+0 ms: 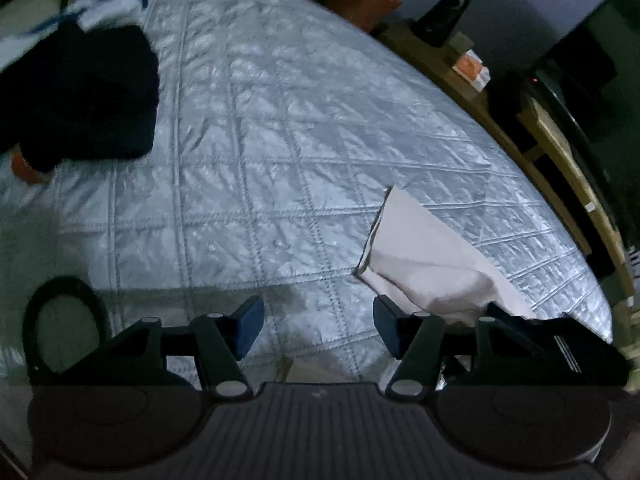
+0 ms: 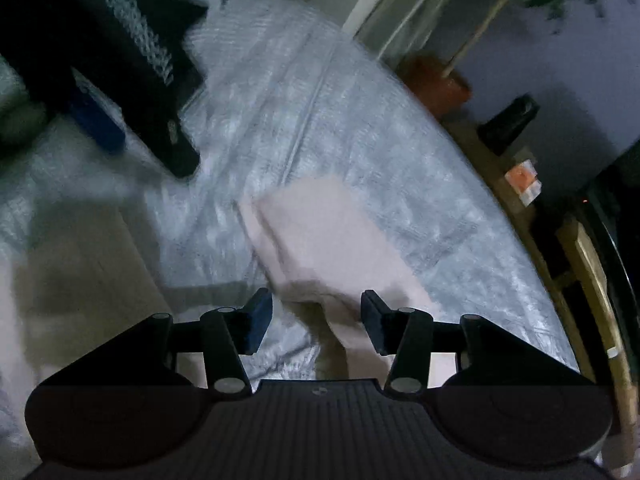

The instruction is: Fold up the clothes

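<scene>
A pale pink garment point(image 1: 432, 268) lies creased on the silver quilted bedspread point(image 1: 280, 140), just right of my left gripper point(image 1: 319, 326). That gripper is open over bare quilt with nothing between its fingers. In the right wrist view the picture is blurred. The same pink garment point(image 2: 332, 236) lies under and ahead of my right gripper point(image 2: 316, 320). Its jaws stand open, with pink cloth showing in the gap and the pads not pressing on it. A folded dark navy garment point(image 1: 80, 96) rests at the far left of the bed.
White and blue clothes point(image 1: 108, 8) lie behind the navy garment. A wooden ledge point(image 1: 560, 152) runs along the bed's right side with a black speaker point(image 1: 444, 16) and an orange box point(image 1: 472, 68). A terracotta plant pot point(image 2: 440, 84) stands beyond. A blurred black tool with a blue pad point(image 2: 100, 120) hangs upper left.
</scene>
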`<action>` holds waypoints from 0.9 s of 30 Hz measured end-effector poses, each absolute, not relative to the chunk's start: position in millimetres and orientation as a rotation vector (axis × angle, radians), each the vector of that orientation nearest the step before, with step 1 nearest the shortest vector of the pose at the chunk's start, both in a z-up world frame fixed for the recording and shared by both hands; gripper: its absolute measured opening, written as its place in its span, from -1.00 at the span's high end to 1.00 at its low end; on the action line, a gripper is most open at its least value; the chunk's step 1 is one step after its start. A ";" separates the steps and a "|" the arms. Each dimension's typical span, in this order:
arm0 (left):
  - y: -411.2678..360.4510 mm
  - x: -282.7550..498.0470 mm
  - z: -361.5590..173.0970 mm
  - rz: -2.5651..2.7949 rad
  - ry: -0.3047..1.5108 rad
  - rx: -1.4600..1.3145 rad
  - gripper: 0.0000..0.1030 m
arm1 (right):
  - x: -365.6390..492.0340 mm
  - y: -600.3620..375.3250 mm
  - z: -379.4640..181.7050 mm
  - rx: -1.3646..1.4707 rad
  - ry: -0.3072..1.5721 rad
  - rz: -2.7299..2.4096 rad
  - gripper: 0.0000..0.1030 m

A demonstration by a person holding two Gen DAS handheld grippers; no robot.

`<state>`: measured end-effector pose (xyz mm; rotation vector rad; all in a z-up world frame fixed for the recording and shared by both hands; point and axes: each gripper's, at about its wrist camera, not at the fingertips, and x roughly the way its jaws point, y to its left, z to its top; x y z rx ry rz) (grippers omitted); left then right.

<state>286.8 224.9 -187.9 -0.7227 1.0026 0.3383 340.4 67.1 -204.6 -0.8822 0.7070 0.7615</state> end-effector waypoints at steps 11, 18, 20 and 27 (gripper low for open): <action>240.5 294.3 -231.1 0.208 1.031 -1.126 -0.10 | 336.2 20.7 -173.6 -0.490 0.661 0.763 0.93; 232.5 308.3 -247.3 0.187 1.005 -1.249 -0.10 | 318.9 0.4 -160.8 -0.410 0.643 0.807 0.93; 231.2 309.1 -250.5 0.188 0.998 -1.269 -0.10 | 315.3 -5.6 -158.0 -0.390 0.641 0.823 0.93; 248.2 305.3 -260.8 0.213 0.956 -1.411 -0.10 | 302.9 -15.3 -167.2 -0.396 0.619 0.870 0.93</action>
